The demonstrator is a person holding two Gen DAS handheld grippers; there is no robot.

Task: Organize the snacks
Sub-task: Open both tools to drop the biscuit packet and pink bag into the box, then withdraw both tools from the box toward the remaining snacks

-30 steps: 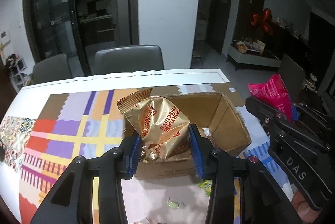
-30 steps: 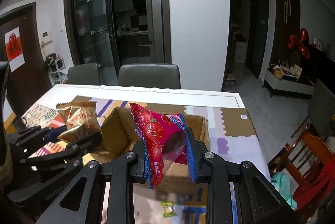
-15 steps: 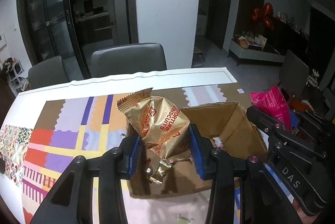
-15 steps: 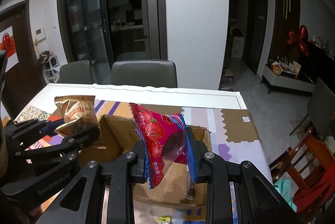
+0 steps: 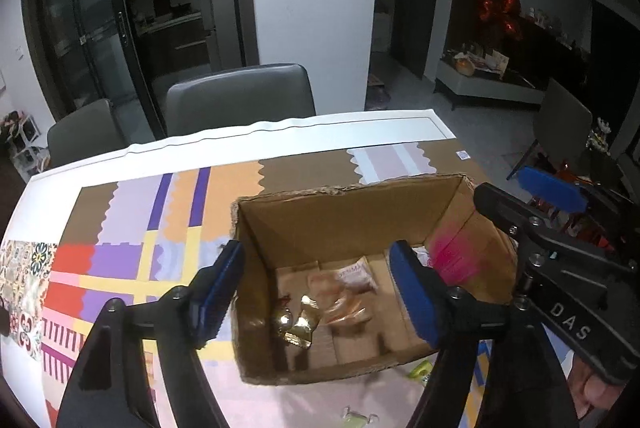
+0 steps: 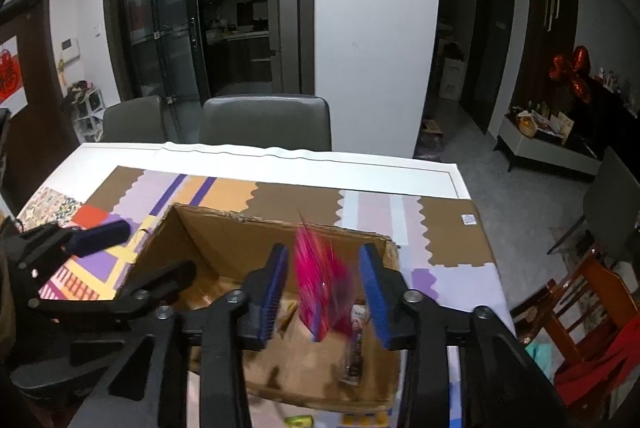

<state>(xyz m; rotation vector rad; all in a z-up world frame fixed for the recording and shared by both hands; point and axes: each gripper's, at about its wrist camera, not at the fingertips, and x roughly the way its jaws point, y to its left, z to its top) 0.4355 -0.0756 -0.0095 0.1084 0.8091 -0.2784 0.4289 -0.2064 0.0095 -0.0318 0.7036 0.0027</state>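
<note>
Currently: cardboard box (image 5: 360, 211) on counter (image 5: 280, 135). Left gripper (image 5: 316, 288) jaws released, gold biscuit packet (image 5: 340, 292) inside; right gripper (image 6: 324, 292) jaws released, pink packet (image 6: 324, 288) blurred, dropping in. Left: loose candies (image 5: 360, 418) beside box.

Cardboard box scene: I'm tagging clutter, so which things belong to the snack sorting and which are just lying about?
Job:
cardboard box
pink snack bag, blurred, loose between the open right tongs
gold biscuit packet in the box
open left tongs

Lying about:
grey chair
patterned mat
red balloons
</note>
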